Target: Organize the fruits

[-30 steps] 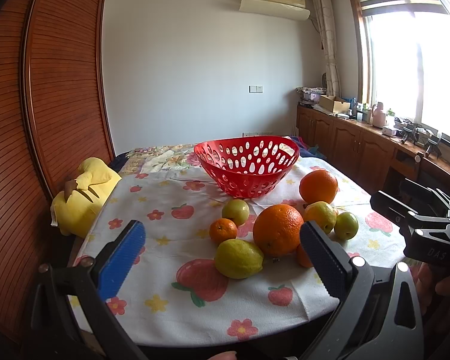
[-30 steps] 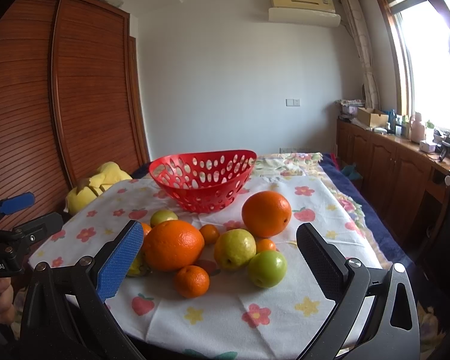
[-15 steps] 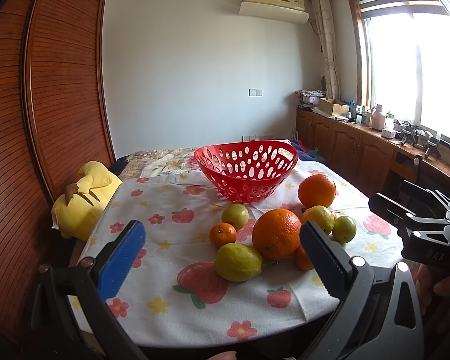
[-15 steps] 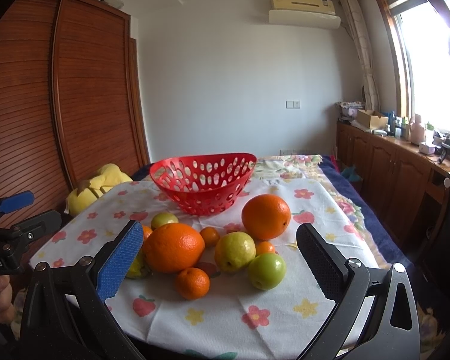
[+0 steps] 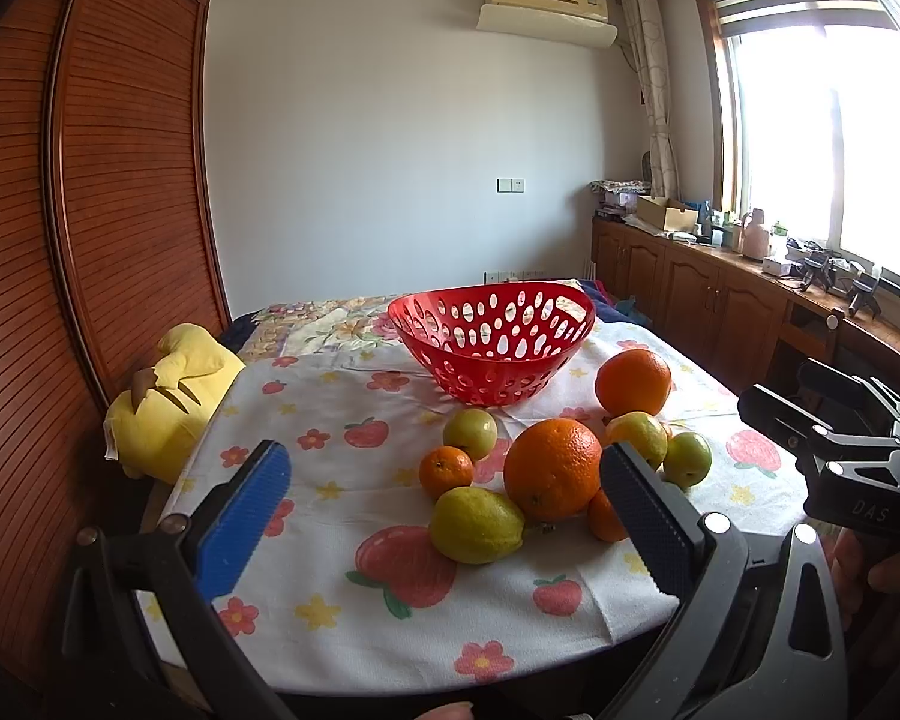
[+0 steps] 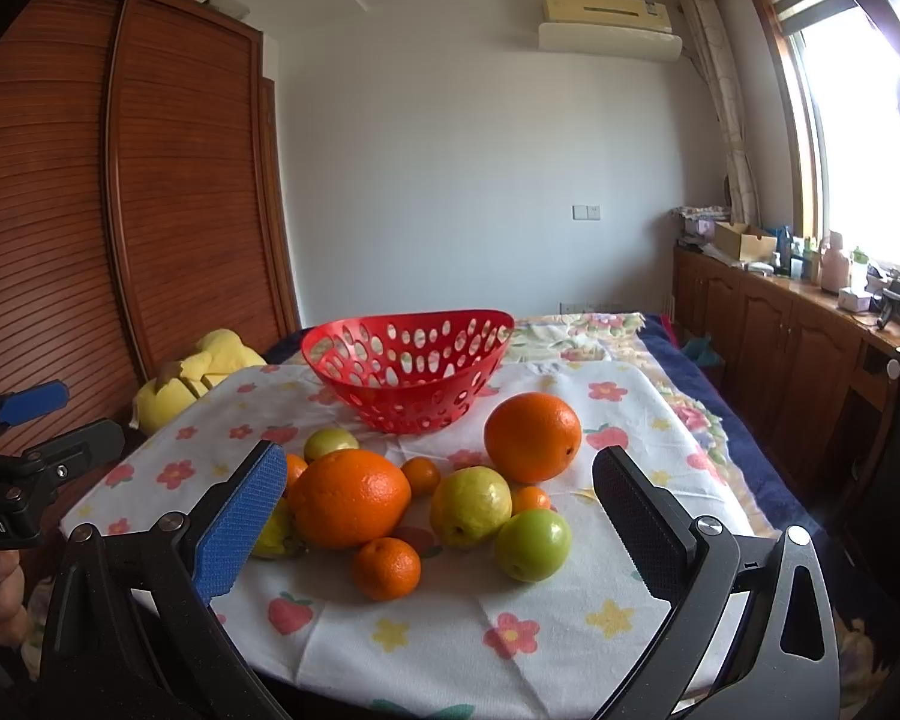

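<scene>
Fruits lie clustered on the flower-print cloth of the table (image 6: pixel 630 630), just in front of an empty red basket (image 6: pixel 408 372) with a perforated wall. Nearest the right gripper (image 6: pixel 438 516) are a small mandarin (image 6: pixel 386 567), a green apple (image 6: pixel 533 545) and a yellow-green pear-like fruit (image 6: pixel 470 506); behind them sit a large orange (image 6: pixel 348 506) and a second orange (image 6: pixel 533 437), the latter closest to the basket. From the left side a lemon (image 5: pixel 477 525) lies foremost, touching the large orange. Both grippers hover short of the pile, each with its jaws spread wide and holding nothing; the left gripper (image 5: pixel 444 516) faces the lemon.

Nothing has yet entered the basket, so sorting appears not to have begun. Risks, as judged from the layout: the fruits touch one another, so lifting one may set its neighbours rolling, and the round oranges could run toward the table edge. The large orange looks nearly as wide as the jaw opening, so an off-centre pinch could squeeze it out sideways. The light basket may slide or tip if a fruit is dropped against its rim. The two grippers, working one pile, could also collide.
</scene>
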Tool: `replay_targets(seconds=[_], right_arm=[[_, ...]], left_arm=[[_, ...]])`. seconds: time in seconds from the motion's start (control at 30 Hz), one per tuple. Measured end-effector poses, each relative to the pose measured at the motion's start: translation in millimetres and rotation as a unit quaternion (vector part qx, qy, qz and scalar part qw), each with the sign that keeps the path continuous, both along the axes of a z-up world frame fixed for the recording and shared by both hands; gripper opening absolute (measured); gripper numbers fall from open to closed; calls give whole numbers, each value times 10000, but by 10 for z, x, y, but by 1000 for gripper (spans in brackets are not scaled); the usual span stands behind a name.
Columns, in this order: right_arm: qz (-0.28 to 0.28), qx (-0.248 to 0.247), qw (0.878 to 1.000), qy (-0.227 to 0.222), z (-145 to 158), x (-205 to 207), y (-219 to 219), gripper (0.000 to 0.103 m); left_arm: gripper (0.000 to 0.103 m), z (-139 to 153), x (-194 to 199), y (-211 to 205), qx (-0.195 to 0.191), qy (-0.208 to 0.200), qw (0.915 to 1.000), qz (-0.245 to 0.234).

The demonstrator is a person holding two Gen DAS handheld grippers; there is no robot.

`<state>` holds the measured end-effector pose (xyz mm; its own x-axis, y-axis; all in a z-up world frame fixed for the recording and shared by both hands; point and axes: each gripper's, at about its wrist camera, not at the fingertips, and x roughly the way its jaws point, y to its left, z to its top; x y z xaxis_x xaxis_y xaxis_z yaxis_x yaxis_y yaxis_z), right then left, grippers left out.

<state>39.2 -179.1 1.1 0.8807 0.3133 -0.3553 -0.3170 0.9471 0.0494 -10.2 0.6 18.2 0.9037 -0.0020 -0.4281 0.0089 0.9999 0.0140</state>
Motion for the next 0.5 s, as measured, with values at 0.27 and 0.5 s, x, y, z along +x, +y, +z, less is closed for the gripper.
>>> replay_targets(seconds=[0.27,0.5], right_arm=[[1,1,10000,-6,-5,-3,-3,103],[2,0,10000,-4,-9,-6,-2,103]], left_arm=[[103,4,-12,-4,-5,19,10000,-6],[103,-9,-22,-14,-6,35,10000,-12]])
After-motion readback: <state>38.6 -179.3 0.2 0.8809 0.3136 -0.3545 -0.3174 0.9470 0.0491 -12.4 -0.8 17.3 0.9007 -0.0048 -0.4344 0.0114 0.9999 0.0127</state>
